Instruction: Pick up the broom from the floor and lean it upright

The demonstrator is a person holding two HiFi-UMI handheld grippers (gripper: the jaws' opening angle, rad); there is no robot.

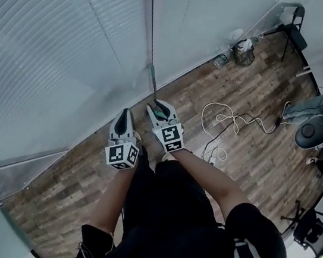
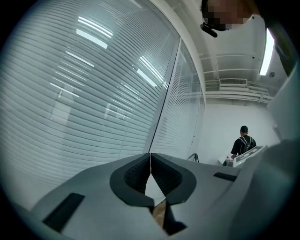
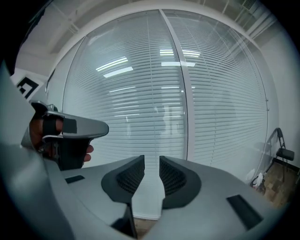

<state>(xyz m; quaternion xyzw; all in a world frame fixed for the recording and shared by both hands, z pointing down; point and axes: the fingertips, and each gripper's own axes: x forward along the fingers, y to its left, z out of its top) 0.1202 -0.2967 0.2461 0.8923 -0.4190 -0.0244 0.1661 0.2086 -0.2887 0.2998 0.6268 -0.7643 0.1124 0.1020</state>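
Here are two tools: left [image 2: 150, 158] closed, right [image 3: 151, 160] parted.

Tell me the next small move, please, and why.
Probably lower both grippers and look for the broom: the left gripper is shut on nothing, the right gripper is open and empty, both face the blinds, and no broom shows.

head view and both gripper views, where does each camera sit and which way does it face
Head view: on the head, looking steeply down at the wood floor; forearms, left gripper and right gripper show.
Left gripper view: on that gripper, facing the blinds; its shut jaws show.
Right gripper view: likewise facing blinds; open jaws, left gripper show.
Both gripper views share the blinds.
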